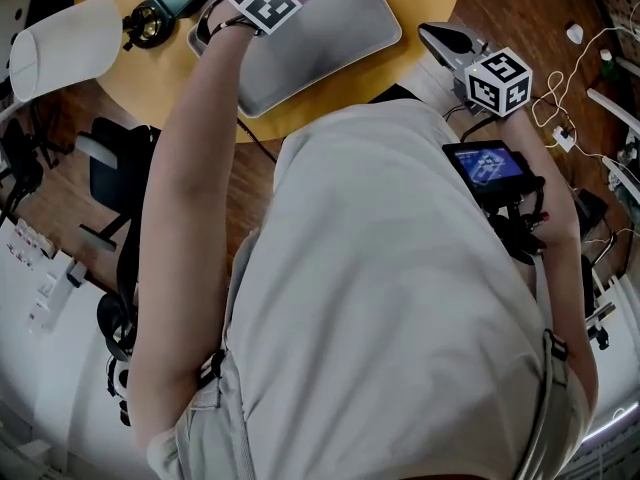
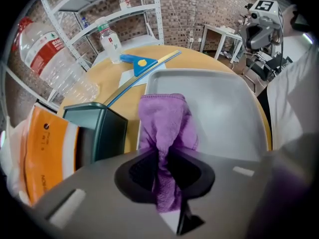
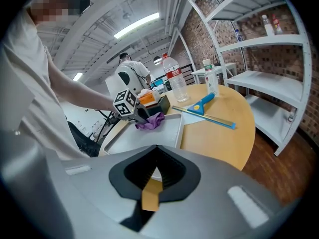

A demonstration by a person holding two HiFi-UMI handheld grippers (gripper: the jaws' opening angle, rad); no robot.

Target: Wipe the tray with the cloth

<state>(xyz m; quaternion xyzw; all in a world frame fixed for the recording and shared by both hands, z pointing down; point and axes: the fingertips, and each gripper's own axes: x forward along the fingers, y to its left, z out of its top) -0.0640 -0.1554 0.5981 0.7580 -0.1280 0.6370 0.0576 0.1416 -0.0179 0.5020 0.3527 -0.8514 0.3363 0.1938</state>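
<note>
Left gripper view — the left hand-held gripper [image 2: 162, 173] pinches a purple cloth [image 2: 167, 126] between its jaws. Only this view shows the grip itself. The cloth trails lengthwise straight ahead onto the near left corner of the grey tray [image 2: 224, 103]. The tray's long axis runs away from the camera across the round tabletop [image 2: 99, 78].

A dark green box [image 2: 99, 128] sits just beside the tray. The orange pack [image 2: 47, 153] has dark print too blurred to read. The big bottle [image 2: 52, 59] has a red-and-white label, also unreadable.

Head view: the marker cube covers the jaws, only a scrap of purple shows at the top edge, and the tray lies diagonally.

Right gripper view — the right hand-held gripper [image 3: 152, 176] has its jaws drawn together on nothing. It sees the tray side-on, with a blue squeegee [image 3: 202, 104] just past the far end.
</note>
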